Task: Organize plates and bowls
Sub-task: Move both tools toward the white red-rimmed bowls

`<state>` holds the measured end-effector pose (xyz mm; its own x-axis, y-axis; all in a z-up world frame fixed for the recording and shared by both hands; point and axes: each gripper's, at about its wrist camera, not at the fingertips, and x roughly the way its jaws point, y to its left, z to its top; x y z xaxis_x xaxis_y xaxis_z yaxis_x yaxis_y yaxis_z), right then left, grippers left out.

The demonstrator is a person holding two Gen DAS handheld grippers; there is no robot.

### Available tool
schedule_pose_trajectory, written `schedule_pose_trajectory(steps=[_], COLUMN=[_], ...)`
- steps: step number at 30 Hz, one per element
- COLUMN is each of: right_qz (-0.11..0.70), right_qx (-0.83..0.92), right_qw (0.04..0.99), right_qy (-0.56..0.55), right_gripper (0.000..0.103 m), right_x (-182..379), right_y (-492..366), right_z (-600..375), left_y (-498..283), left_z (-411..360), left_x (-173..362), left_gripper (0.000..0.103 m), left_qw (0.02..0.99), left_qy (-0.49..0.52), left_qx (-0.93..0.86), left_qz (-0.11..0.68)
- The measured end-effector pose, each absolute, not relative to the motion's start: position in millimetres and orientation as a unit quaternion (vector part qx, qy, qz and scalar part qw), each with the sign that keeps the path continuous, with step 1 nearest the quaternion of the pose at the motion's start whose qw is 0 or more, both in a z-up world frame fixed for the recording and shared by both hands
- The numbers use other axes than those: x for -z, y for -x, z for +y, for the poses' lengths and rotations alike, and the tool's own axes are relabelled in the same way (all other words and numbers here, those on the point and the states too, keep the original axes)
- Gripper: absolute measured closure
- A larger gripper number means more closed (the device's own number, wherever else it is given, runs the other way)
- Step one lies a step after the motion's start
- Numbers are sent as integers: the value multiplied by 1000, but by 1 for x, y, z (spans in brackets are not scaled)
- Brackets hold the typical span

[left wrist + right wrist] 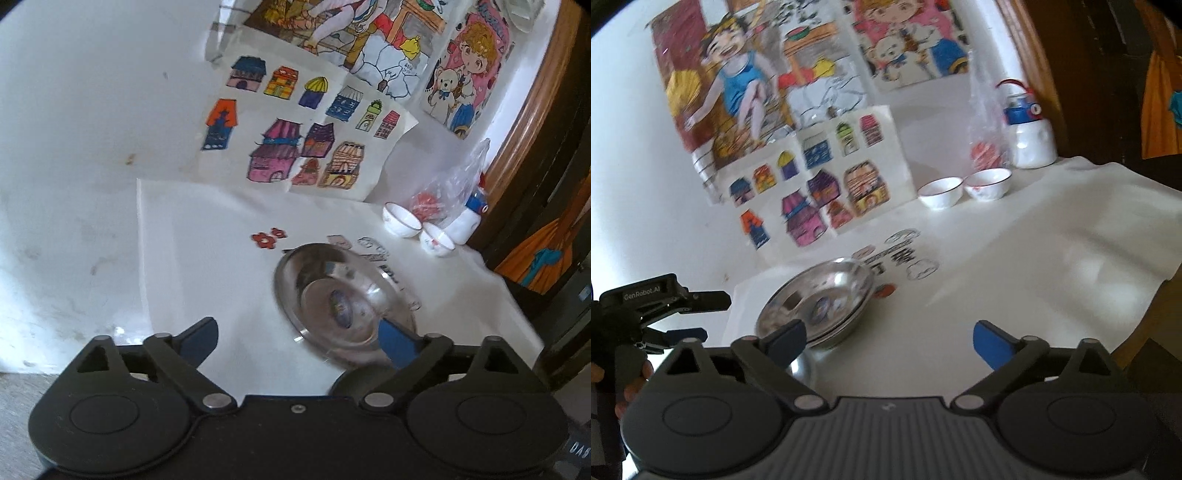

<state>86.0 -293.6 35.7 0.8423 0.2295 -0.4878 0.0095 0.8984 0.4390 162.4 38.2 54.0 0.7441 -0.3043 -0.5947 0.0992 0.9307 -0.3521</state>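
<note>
A stack of shiny steel plates point(343, 299) point(820, 299) lies on the white tablecloth point(221, 258). Two small white bowls point(400, 219) point(437, 240) stand side by side at the back right, and the right wrist view shows both point(940, 192) point(988, 183). My left gripper point(295, 328) is open just in front of the plates, its right finger over their near rim, nothing pinched. My right gripper point(890, 328) is open too, to the right of the stack, its left finger over the stack's near edge. In that view the left gripper point(709, 315) sits at the far left, held by a hand.
Coloured drawings point(291, 147) lean on the white wall behind the table. A clear plastic bag point(454, 184) and a white bottle with a blue cap point(1030, 136) stand behind the bowls. The cloth's edge drops off at the right point(1137, 295), beside a wooden frame point(532, 110).
</note>
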Motion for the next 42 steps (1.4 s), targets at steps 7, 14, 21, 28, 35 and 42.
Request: schedule_pose_trajectory(steps=[7, 14, 21, 28, 35, 42], right_qz=[268, 262, 259, 248, 275, 312], right_qx=[-47, -30, -11, 12, -17, -53], right_qw=[934, 942, 947, 956, 946, 916], right_qy=[-230, -206, -188, -158, -171, -247], right_gripper=[0, 0, 0, 0, 0, 0], right_x=[-20, -12, -10, -26, -26, 4], right_y=[-105, -126, -163, -208, -286, -384], right_z=[-332, -377, -417, -464, -494, -520], left_y=[-200, -236, -283, -337, -374, -403], left_z=[6, -46, -109, -169, -208, -228], left_x=[-58, -62, -67, -56, -50, -30], left_gripper=[4, 2, 2, 2, 2, 3], left_qw=[916, 907, 903, 895, 892, 881], left_qy=[130, 101, 46, -10, 9, 56], left_qx=[111, 114, 142, 177, 188, 174], left_qz=[362, 393, 403, 409, 411, 436])
